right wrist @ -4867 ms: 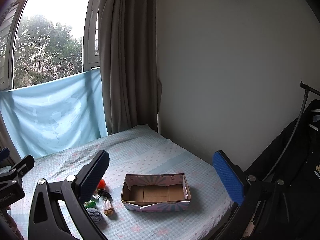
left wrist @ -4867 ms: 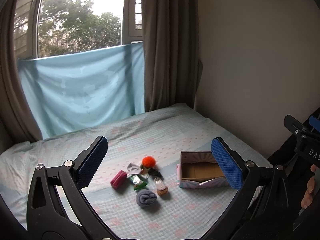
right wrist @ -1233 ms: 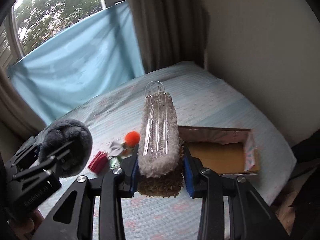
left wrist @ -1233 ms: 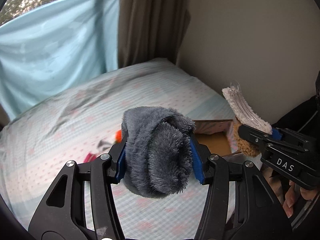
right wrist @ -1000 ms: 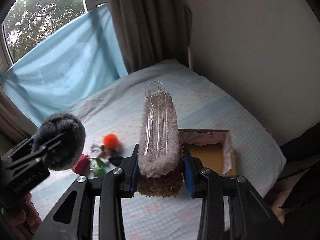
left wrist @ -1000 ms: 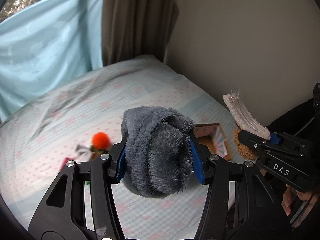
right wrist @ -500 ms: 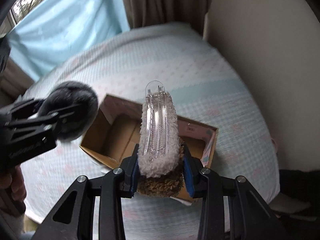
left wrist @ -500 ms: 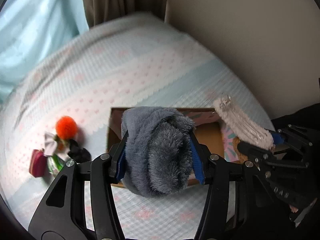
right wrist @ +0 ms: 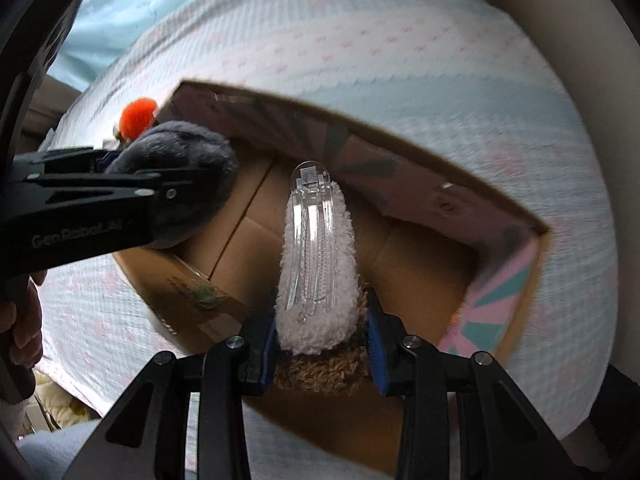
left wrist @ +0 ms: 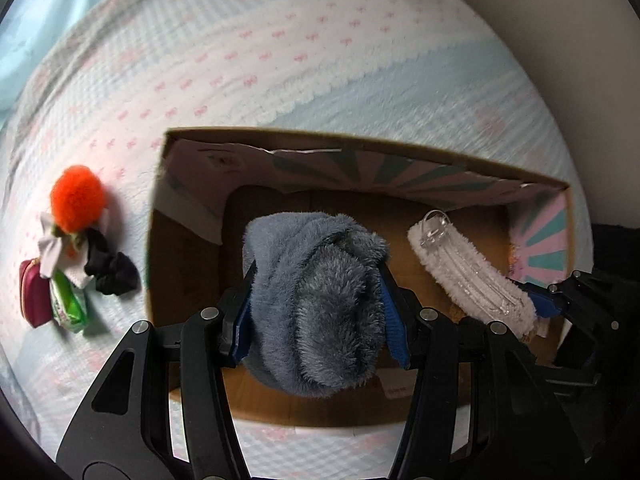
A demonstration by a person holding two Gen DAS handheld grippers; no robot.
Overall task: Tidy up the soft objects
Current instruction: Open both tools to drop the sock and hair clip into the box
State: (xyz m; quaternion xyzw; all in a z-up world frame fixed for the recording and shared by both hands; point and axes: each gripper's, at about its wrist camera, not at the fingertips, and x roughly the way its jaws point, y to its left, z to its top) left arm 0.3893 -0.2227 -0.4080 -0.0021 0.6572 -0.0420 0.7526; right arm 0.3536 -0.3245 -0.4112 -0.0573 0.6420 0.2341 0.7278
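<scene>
My left gripper (left wrist: 320,312) is shut on a rolled grey fluffy sock (left wrist: 316,300) and holds it over the open cardboard box (left wrist: 280,140). My right gripper (right wrist: 322,344) is shut on a white and brown fluffy hair clip (right wrist: 316,272) with a clear plastic clasp, held over the right part of the box (right wrist: 516,212). The clip also shows in the left wrist view (left wrist: 468,280), and the sock in the right wrist view (right wrist: 188,172). The box floor under both is bare cardboard.
On the bed (left wrist: 280,40) left of the box lie an orange pom-pom (left wrist: 76,196), a black scrunchie (left wrist: 112,272), a white bow (left wrist: 52,248), a green packet (left wrist: 70,306) and a dark red pouch (left wrist: 32,296). A wall lies beyond the bed's right edge.
Both grippers have tilted down and moved closer over the box, still holding the sock and the clip. The box now fills the middle of both views.
</scene>
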